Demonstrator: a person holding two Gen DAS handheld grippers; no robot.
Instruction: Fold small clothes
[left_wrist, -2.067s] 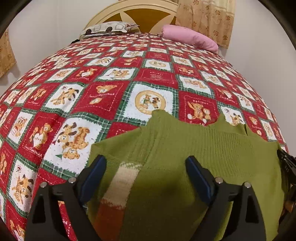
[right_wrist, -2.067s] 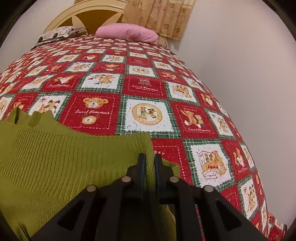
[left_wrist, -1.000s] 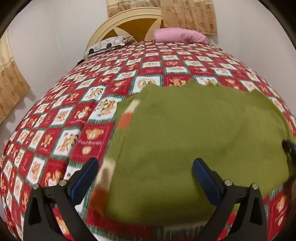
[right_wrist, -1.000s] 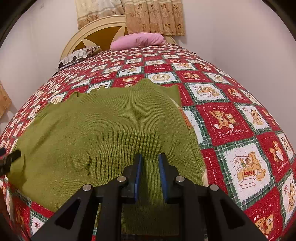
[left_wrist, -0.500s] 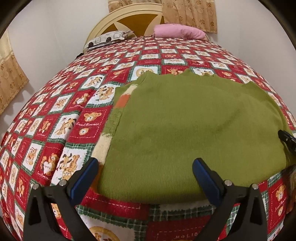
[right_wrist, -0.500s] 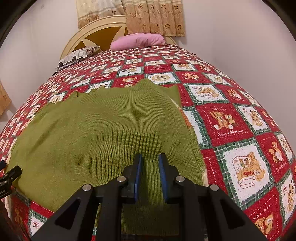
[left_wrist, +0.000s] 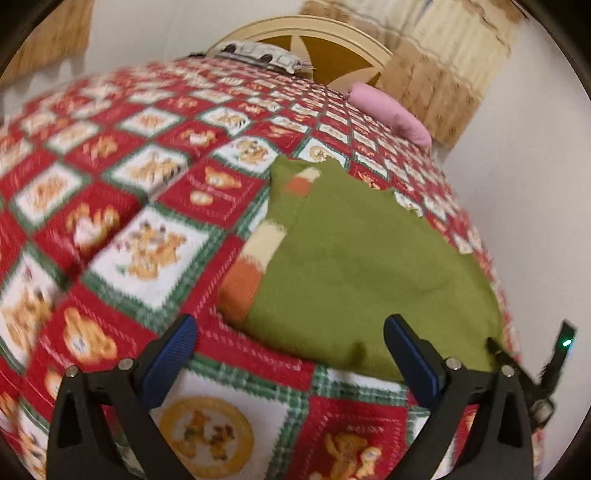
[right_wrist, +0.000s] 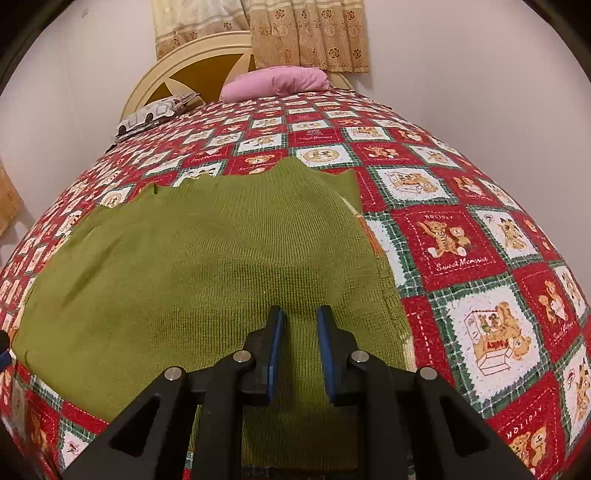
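On the bed's teddy-bear quilt (right_wrist: 450, 240) a green sweater (right_wrist: 207, 266) lies flat. Over it, the right gripper (right_wrist: 299, 328) has its jaws slightly apart, pinching nothing. The left gripper (left_wrist: 288, 347) stands wide open at the sweater's near edge.

bedspread (right_wrist: 450, 240): red teddy-bear patchwork | pink pillow (right_wrist: 275, 83): by headboard (right_wrist: 207, 70) | curtain (right_wrist: 306, 33): behind

Two black grippers with blue pads

The left gripper (left_wrist: 288, 350) and right gripper (right_wrist: 299, 343) have black frames, round silver screws and flat blue pads (right_wrist: 275, 350) on the jaws.
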